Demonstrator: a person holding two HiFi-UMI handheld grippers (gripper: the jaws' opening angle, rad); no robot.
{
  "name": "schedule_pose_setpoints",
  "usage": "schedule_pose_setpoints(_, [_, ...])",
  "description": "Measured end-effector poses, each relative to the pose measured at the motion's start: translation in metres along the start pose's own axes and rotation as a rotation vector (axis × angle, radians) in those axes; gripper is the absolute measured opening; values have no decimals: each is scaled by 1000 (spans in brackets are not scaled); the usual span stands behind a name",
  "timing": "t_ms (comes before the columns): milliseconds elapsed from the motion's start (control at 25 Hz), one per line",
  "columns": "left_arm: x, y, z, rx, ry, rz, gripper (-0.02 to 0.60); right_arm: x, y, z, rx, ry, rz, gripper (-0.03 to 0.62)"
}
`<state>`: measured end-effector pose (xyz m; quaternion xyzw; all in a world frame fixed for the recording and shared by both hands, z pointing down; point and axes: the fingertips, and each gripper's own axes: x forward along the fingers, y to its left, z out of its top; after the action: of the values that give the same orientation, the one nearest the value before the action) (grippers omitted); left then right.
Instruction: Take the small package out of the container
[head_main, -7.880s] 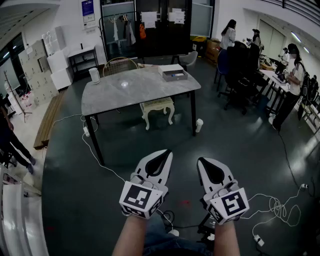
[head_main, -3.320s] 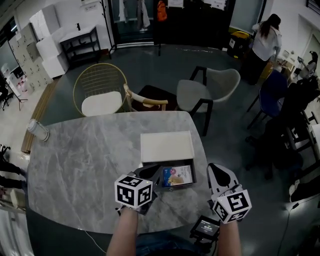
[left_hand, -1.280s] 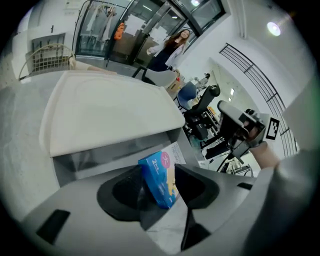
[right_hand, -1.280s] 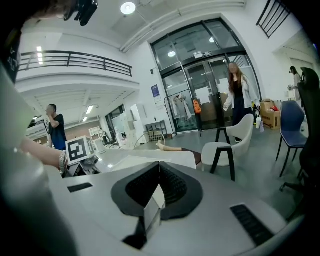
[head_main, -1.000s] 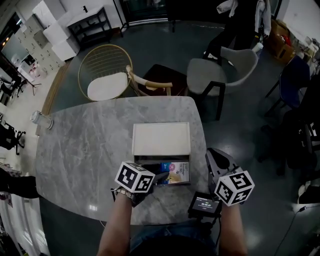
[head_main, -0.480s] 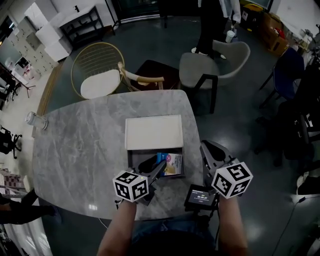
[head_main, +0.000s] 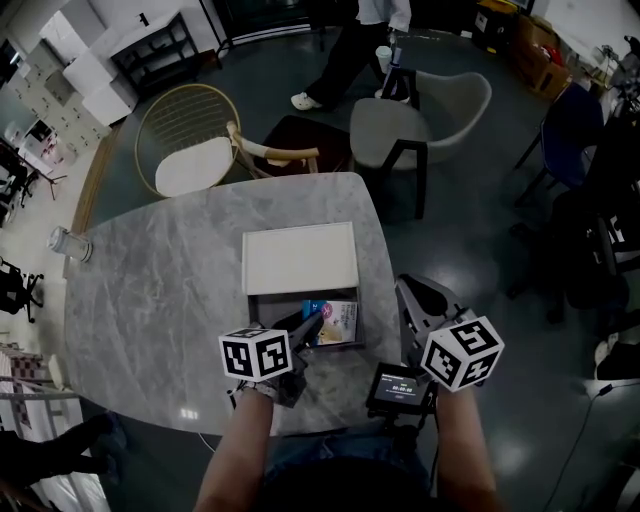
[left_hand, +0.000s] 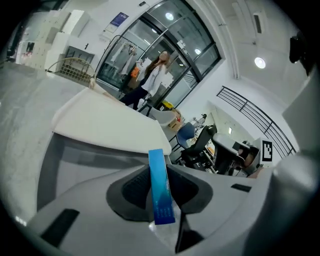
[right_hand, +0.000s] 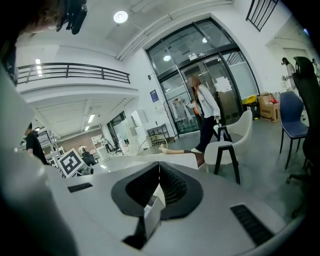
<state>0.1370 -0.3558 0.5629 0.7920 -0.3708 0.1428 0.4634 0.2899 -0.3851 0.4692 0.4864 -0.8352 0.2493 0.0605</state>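
1. Head view: only here do we see the whole layout. The container (head_main: 252, 316) sits on the marble bench (head_main: 150, 300) near its front edge. Its white lid (head_main: 300, 258) lies open on the far side. The small package (head_main: 338, 322) lies inside the container, toward its right end. The left tool (head_main: 310, 324) reaches in from the near side, with its tips at the package's left edge. The right tool (head_main: 407, 286) hangs beyond the bench's right edge, apart from the container. From above we cannot read how either pair of jaws stands.
2. Left gripper view: this supplies what the top-down picture hides. The package's blue edge stands upright between the pads. The jaws have just been closing and now sit against both its faces, clamped on it. The lid shows beyond as a pale slab. The jaws cover the rest of the package and the container's floor.
3. Right gripper view: here we see the right tool's jaws together, pad against pad, with nothing held. The left tool's marker cube (right_hand: 70, 162) shows at the left. The package cannot be made out from this side.
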Motion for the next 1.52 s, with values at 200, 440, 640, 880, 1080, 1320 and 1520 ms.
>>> schedule_pose_setpoints(200, [-10,-4,3,11,-13,12,97,2,3,-1,-4,7,25,25])
schedule_pose_setpoints(440, [-25,-8,14,-7,-94,7,95,5,13,-9,-12,19,68,25])
schedule_pose_setpoints(640, [-45,-12,21,7,-150,8,95,1,26,-11,-21,15,81,25])
schedule_pose_setpoints(880, [-75,-15,42,34,-237,-10,95,-11,48,1,-53,-27,71,25])
schedule_pose_setpoints(1080, [-107,-24,61,103,-309,-32,95,-24,80,21,-93,-107,59,25])
schedule_pose_setpoints(1320, [-146,-49,103,246,-443,-82,95,-32,121,61,-230,-203,78,25])
schedule_pose_setpoints(1520, [-178,-69,120,395,-532,-90,95,-36,143,83,-309,-271,74,25])
